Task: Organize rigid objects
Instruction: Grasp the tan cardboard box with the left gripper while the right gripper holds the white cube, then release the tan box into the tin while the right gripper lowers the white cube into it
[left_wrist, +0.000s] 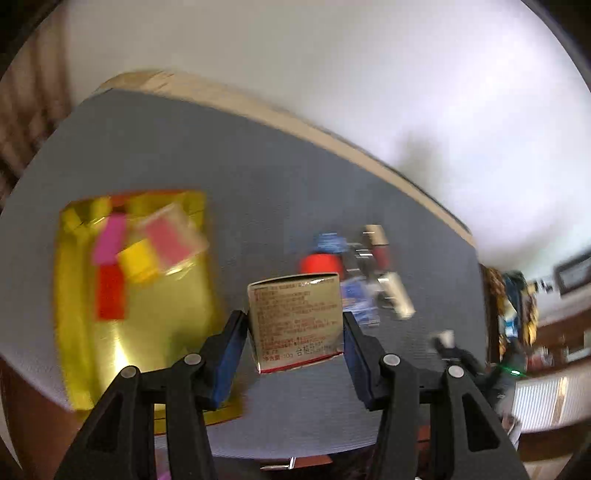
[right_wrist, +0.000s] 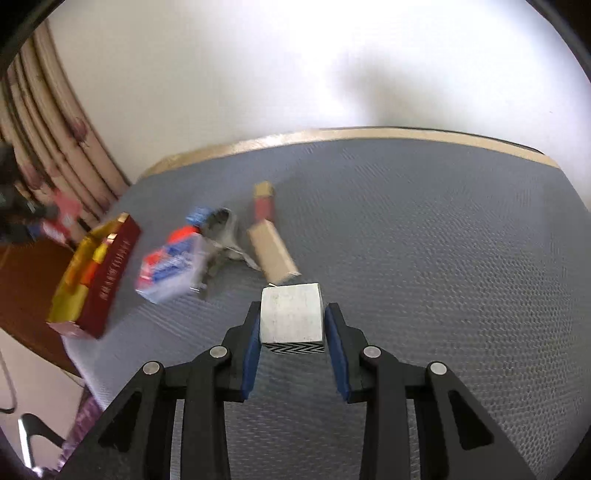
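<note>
**Both grippers loaded, above grey mat**

Left gripper (left_wrist: 295, 325): jaws about half open, clamped on the sides of a small gold cardboard box with red print (left_wrist: 297, 319), held above the grey textured mat (left_wrist: 236, 177). Right gripper (right_wrist: 291, 325): jaws narrow, pinching a white cube with a black zigzag band (right_wrist: 291, 316). Open gold-lined red tray (left_wrist: 133, 295) holding pink, yellow and red blocks sits at the mat's left edge. Loose blurred clutter (right_wrist: 221, 243) lies mid-mat, between tray and cube.
</note>
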